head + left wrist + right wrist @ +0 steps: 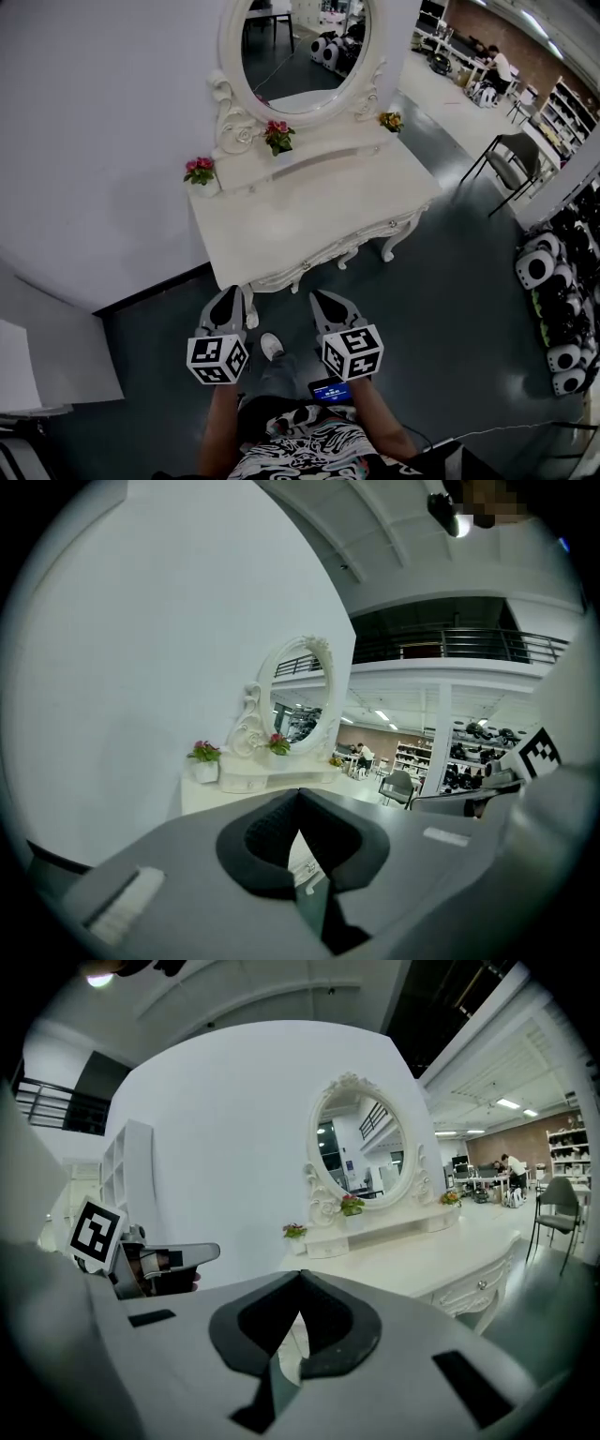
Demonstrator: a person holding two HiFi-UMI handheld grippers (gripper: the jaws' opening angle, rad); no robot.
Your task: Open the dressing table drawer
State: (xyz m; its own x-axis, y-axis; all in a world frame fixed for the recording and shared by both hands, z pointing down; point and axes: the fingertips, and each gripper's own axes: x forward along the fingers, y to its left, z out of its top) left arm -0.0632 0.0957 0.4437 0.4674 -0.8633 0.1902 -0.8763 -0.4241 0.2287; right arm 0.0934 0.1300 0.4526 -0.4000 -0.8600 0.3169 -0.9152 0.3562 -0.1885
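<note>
The white dressing table (309,211) stands against the wall with an oval mirror (300,47) on top. Its drawer front (314,267), carved and with small knobs, faces me; a knob (481,1284) shows in the right gripper view. My left gripper (228,292) and right gripper (323,298) hover side by side just short of the table's front edge, touching nothing. Both are shut and empty, with their tips meeting in the left gripper (298,791) and right gripper (300,1274) views. The tabletop (244,794) lies ahead beyond the jaws.
Three small flower pots (199,169) (277,131) (391,120) sit on the table's raised back shelf. A dark chair (511,159) stands to the right, with round white-and-black machines (553,281) on the floor beyond. A white cabinet (37,366) is at the left.
</note>
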